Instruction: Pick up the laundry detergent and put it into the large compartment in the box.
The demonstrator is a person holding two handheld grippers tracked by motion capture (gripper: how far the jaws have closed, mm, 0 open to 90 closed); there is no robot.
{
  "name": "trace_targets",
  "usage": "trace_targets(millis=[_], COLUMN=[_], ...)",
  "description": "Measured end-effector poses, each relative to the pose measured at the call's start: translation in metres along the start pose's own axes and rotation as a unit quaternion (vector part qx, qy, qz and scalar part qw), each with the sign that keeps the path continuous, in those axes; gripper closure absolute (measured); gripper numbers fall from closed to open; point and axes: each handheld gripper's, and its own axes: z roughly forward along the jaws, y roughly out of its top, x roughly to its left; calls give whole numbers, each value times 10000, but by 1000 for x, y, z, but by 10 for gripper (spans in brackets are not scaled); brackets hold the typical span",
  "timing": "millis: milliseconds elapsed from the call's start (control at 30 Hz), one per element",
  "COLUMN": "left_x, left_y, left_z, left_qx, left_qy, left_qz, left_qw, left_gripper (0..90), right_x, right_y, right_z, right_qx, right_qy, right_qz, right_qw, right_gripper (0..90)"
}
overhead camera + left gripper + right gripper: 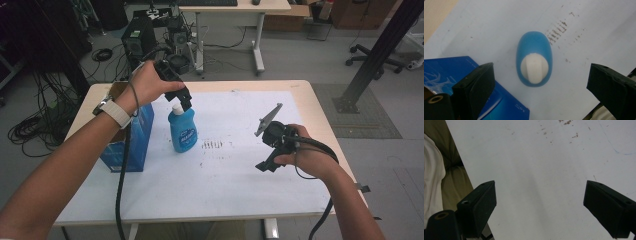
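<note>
A blue bottle [182,131] with a white cap [177,108] stands upright on the white sheet [235,165], next to a blue box [131,137]. My left gripper [184,101] hangs just above the cap, pointing down, jaws open. From the left gripper view the bottle [534,50] and its cap [534,68] sit between the spread jaws, untouched; the left gripper [540,85] holds nothing. My right gripper [264,167] is held open over the right part of the sheet, pointing down toward the near edge. The right gripper [540,202] has only bare white sheet [544,170] between its jaws.
The blue box [499,105] stands open-topped at the table's left side, touching or nearly touching the bottle's left. Dark smudges [214,145] mark the sheet right of the bottle. The tan table edge [320,107] borders the sheet. Behind the table stand a computer tower [138,40], cables and a desk.
</note>
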Motion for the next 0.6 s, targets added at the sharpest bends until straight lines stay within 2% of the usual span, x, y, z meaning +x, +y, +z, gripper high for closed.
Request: trace_targets(millis=[600], left_x=[2], left_y=[-2], left_z=[13], left_qx=[66], left_qy=[21], left_qz=[-137], left_qw=[9999], left_gripper=[80], right_x=[1], right_y=[-2], right_z=[2], right_qx=[14], right_qy=[25], right_qz=[9], right_qw=[10000], right_gripper=[114])
